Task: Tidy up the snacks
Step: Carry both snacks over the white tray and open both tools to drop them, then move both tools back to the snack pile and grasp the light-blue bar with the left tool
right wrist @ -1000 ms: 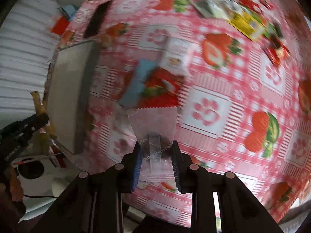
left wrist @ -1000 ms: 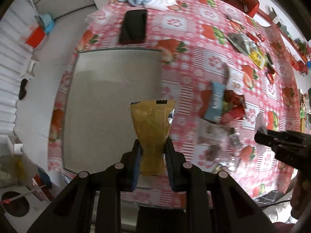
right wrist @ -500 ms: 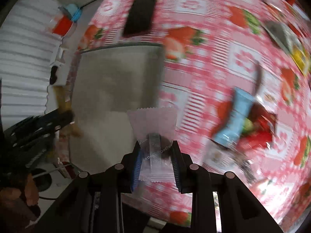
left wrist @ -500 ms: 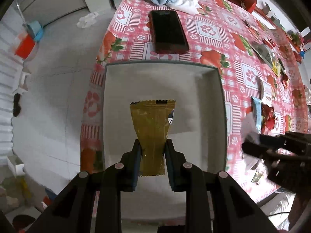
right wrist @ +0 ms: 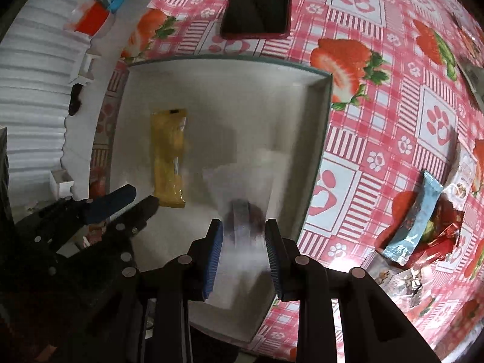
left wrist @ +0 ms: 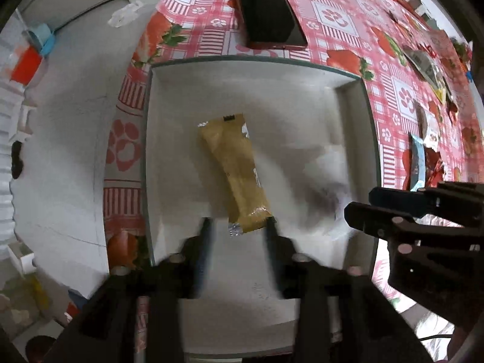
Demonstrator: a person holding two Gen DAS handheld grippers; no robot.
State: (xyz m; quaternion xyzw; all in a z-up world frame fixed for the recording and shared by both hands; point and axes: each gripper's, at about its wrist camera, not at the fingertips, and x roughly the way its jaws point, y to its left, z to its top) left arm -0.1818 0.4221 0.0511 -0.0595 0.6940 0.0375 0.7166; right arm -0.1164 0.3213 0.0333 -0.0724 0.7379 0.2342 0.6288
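A shallow white tray [left wrist: 302, 69] sits at the table's near-left edge; it also shows in the right wrist view [right wrist: 230, 90]. My left gripper [left wrist: 237, 227] is open above it, and the yellow snack bar [left wrist: 236, 175] has dropped free between its fingers into the tray; the bar shows in the right wrist view [right wrist: 168, 157] too. My right gripper [right wrist: 243, 230] is open over the tray, with a clear white snack packet [right wrist: 242, 205], blurred, loose between its jaws. The same packet is a pale blur in the left wrist view [left wrist: 326, 166].
A dark phone [left wrist: 269, 18] lies on the strawberry-print tablecloth [right wrist: 378, 90] beyond the tray. A pile of snacks, with a light blue bar [right wrist: 414, 220] and red wrappers [right wrist: 438, 236], lies right of the tray. More packets [left wrist: 426, 63] lie further right. The floor drops off left of the table.
Both grippers opened over the tray. The yellow bar left my left gripper and fell tilted into the tray; the clear packet is slipping out of my right gripper.
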